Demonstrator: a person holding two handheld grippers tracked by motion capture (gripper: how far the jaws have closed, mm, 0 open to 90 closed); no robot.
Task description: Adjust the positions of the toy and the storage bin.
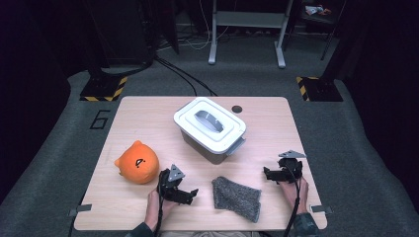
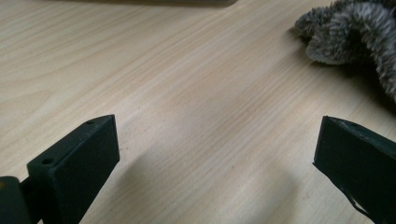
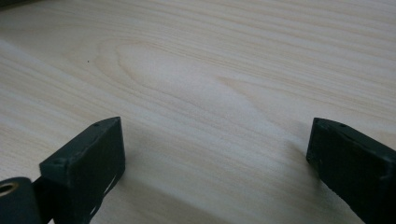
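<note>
Orange plush ball toy with little ears [image 1: 138, 162] at the far left of the pale wooden table [image 1: 148, 108], untouched. Next, left gripper [image 1: 188, 193] low over the wood, jaws spread wide, nothing between them — pointing toward the grey fuzzy cloth [image 1: 236, 198] just beside it. Behind, white lidded plastic box with a grey handle [image 1: 210, 128], shut. Then right gripper [image 1: 267, 173], jaws wide apart too, near the cloth's other side. Looks like the very start: reaching for the cloth. Next move likely — slide in, pinch an edge.
</note>
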